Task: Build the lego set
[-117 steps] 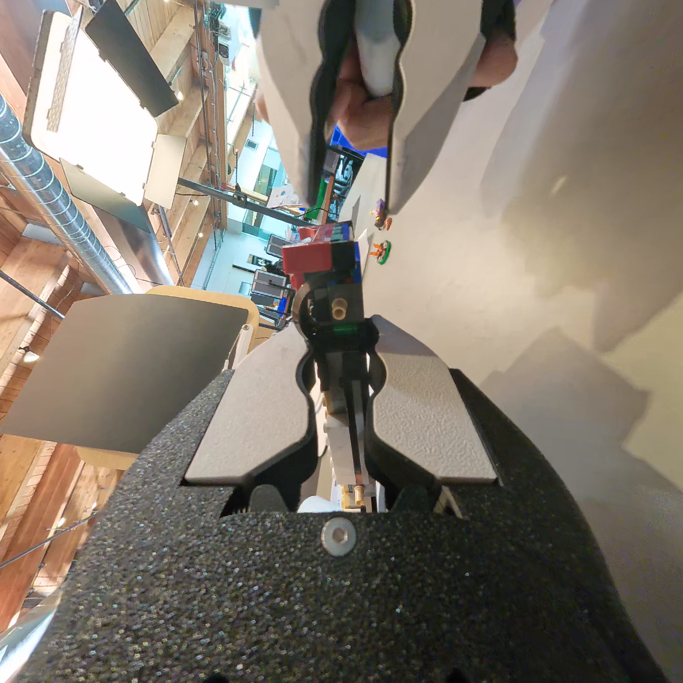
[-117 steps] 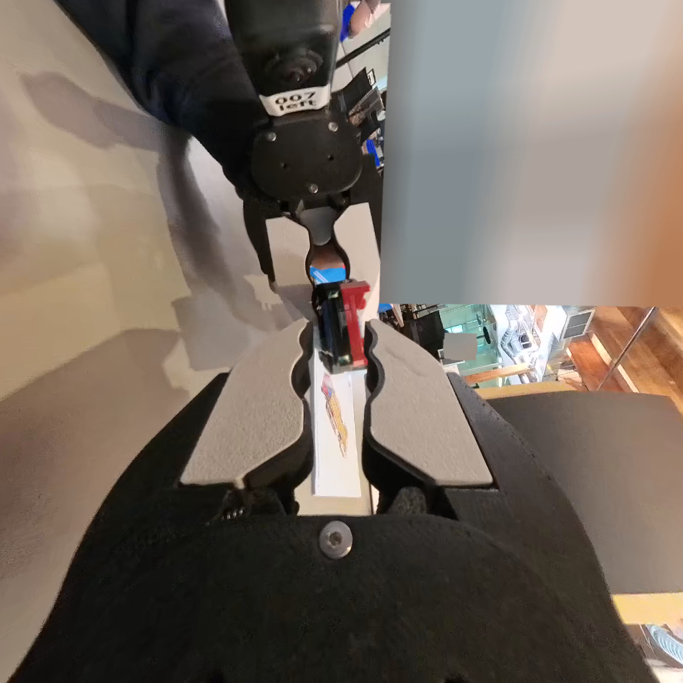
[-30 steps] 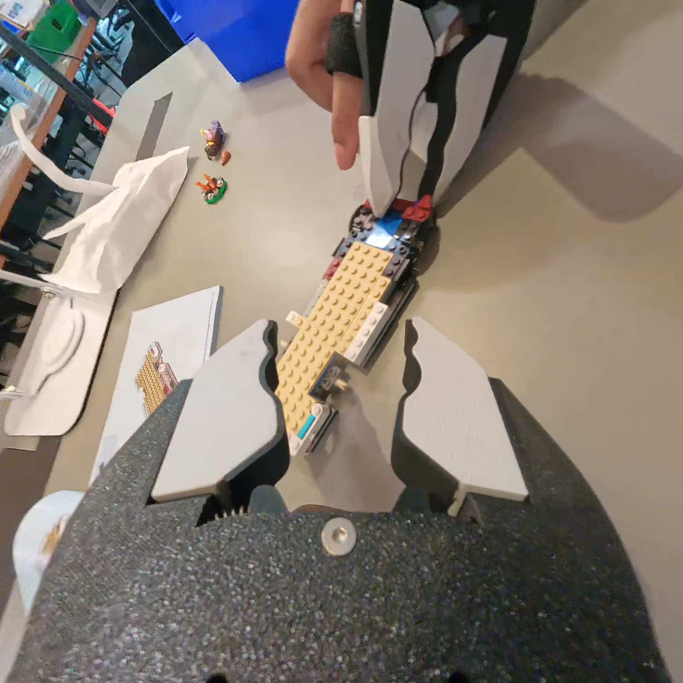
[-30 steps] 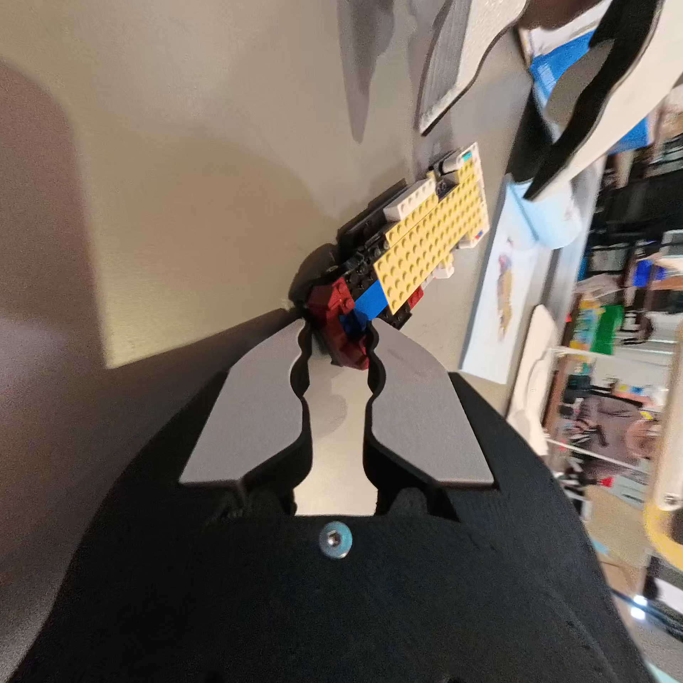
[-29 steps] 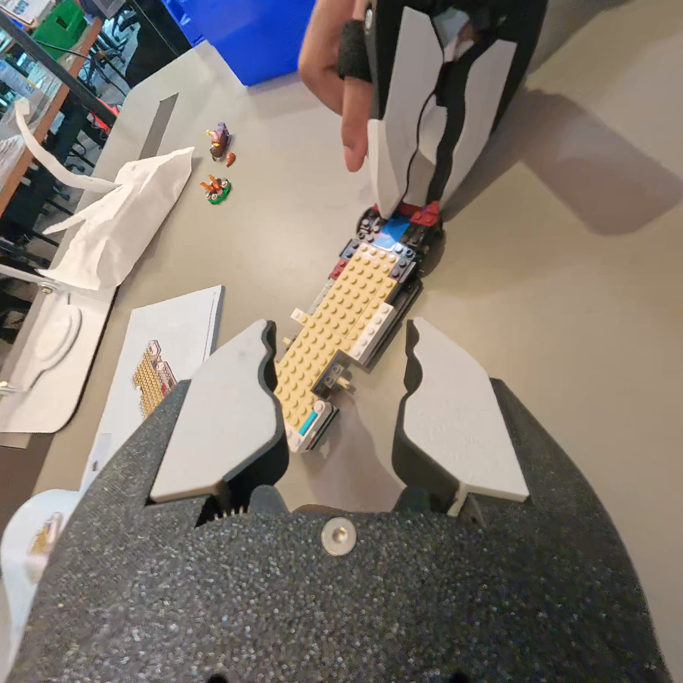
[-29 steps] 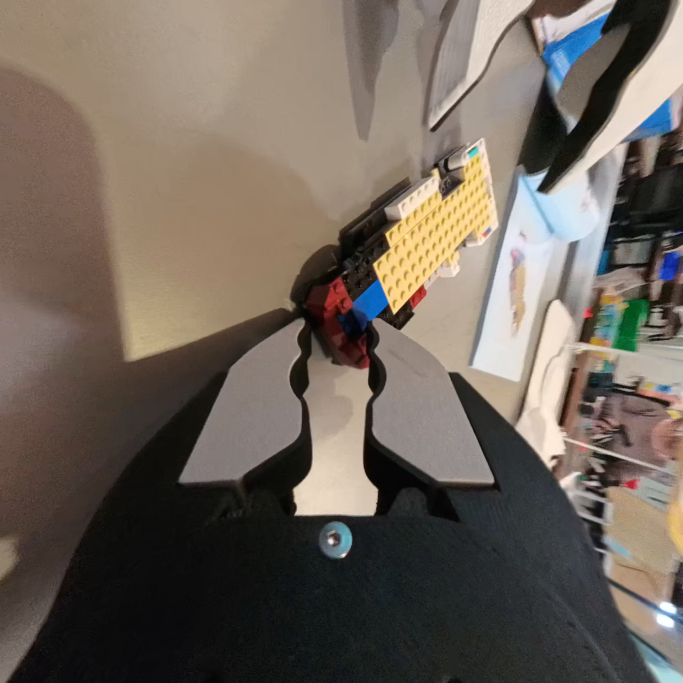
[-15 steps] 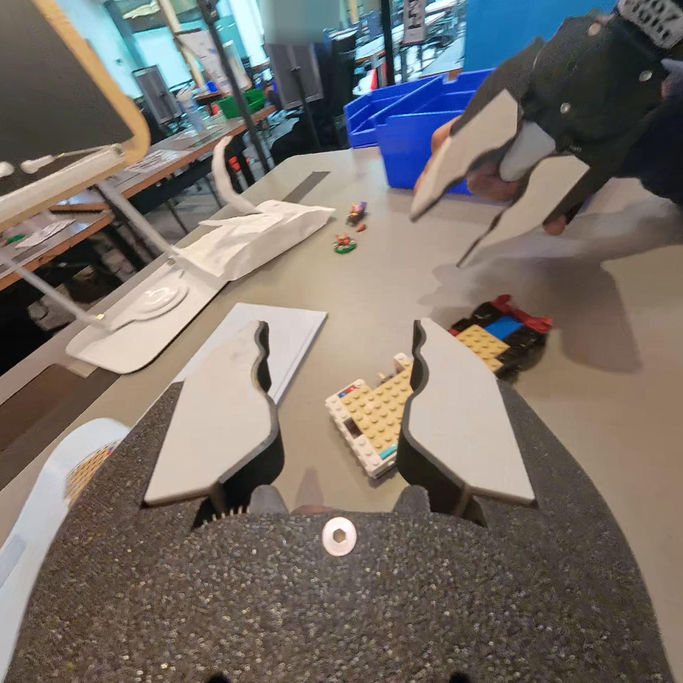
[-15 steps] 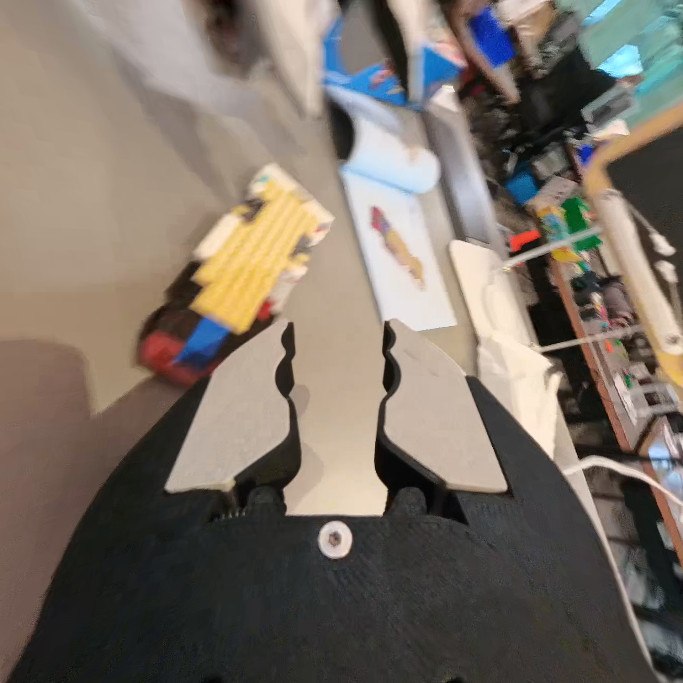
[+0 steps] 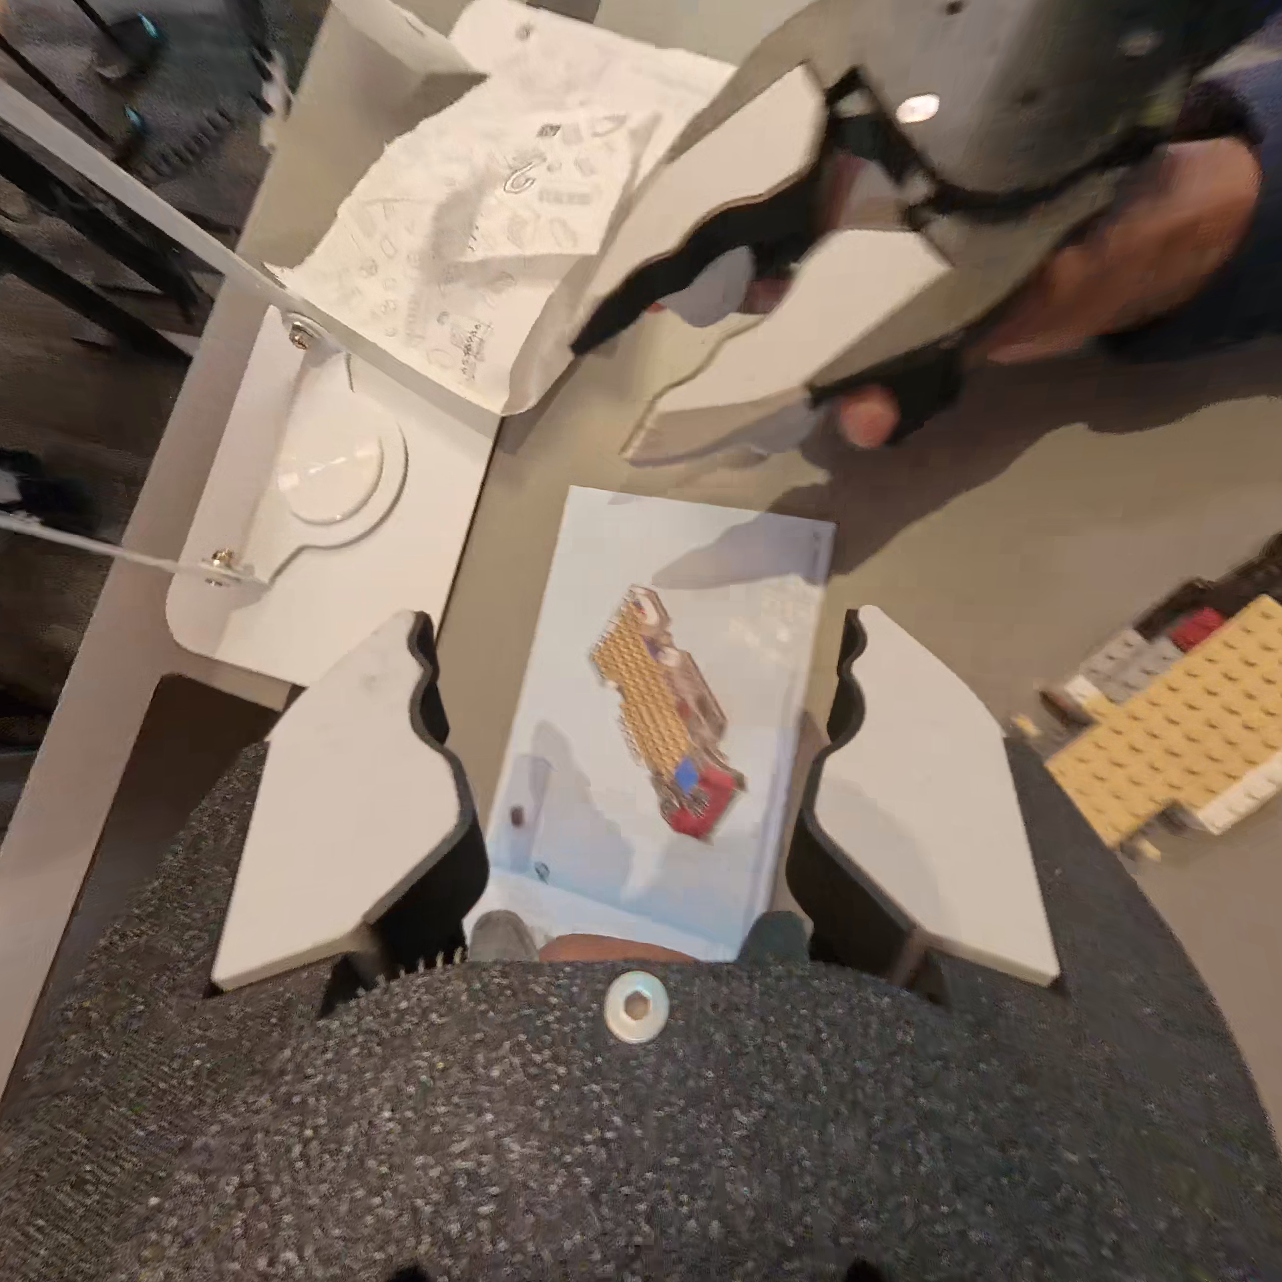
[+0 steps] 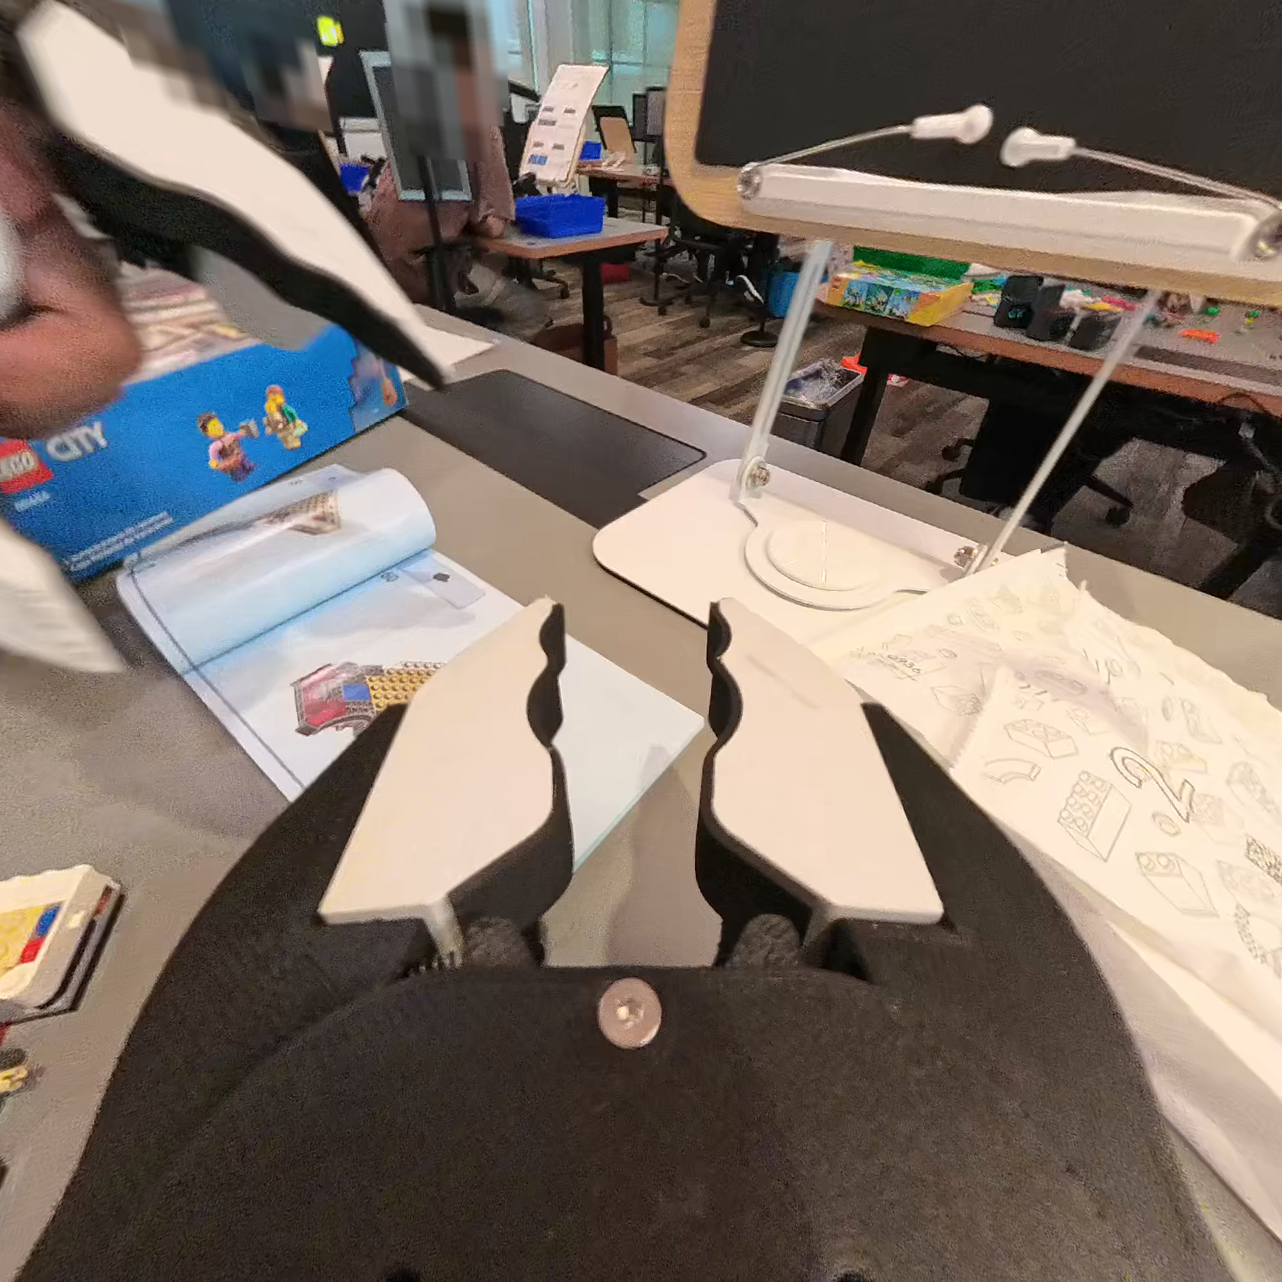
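Left tool (image 9: 638,628) spread wide, bare, over open booklet (image 9: 666,701); right tool (image 10: 635,617) parted, bare. Blue box (image 10: 187,444) shut on worktop (image 10: 506,485).

A grey table (image 10: 104,784) carried an open instruction booklet (image 10: 291,624) at left centre of the right wrist view, one page curled over. A blue toy box (image 10: 180,444) stood behind it at the left edge. A white lamp base (image 10: 694,548) with thin metal rods sat right of centre, and a crumpled white paper bag (image 10: 1082,749) printed with brick outlines lay at the right. A partly built brick model (image 9: 1179,721) with a tan studded plate lay at the right edge of the left wrist view. Desks and blue bins (image 10: 555,211) filled the blurred background.
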`<state>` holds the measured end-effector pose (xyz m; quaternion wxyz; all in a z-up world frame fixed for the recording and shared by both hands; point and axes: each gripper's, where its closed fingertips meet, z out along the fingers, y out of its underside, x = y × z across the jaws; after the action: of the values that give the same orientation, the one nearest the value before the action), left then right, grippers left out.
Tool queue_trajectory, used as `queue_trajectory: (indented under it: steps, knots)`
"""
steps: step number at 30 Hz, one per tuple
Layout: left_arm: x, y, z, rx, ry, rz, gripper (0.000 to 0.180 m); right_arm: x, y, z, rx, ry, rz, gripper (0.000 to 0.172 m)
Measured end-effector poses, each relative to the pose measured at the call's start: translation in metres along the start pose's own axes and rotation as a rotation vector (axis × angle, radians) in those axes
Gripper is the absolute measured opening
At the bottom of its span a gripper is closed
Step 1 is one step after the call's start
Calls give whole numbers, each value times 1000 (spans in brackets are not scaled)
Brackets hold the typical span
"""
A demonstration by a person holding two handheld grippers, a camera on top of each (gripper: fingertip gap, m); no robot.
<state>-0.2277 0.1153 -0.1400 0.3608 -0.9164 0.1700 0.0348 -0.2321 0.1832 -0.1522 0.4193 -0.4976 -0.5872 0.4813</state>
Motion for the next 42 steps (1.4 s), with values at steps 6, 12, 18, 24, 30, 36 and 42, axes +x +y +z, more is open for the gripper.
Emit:
queue_trajectory:
  steps: [6, 12, 18, 24, 30, 36, 42]
  knots:
    - [-10, 1, 65, 4, 128, -191, 113, 20, -11, -22, 130, 51, 112, 30]
    - [0, 29, 95, -89, 160, -203, 116, 27, -11, -24, 141, 52, 136, 29]
    - [4, 34, 97, -93, 220, -242, 114, 26, -11, -19, 132, 34, 121, 31]
    - [7, 37, 100, -127, 235, -211, 112, 18, -17, -12, 157, 44, 16, 30]
    - [9, 38, 100, -138, 240, -190, 109, 9, -20, -6, 168, 66, -102, 30]
    - [5, 40, 101, -146, 221, -181, 109, 5, -21, -8, 185, 77, -146, 27]
    - [9, 42, 101, -167, 231, -162, 107, 5, -22, -10, 195, 76, -141, 27]
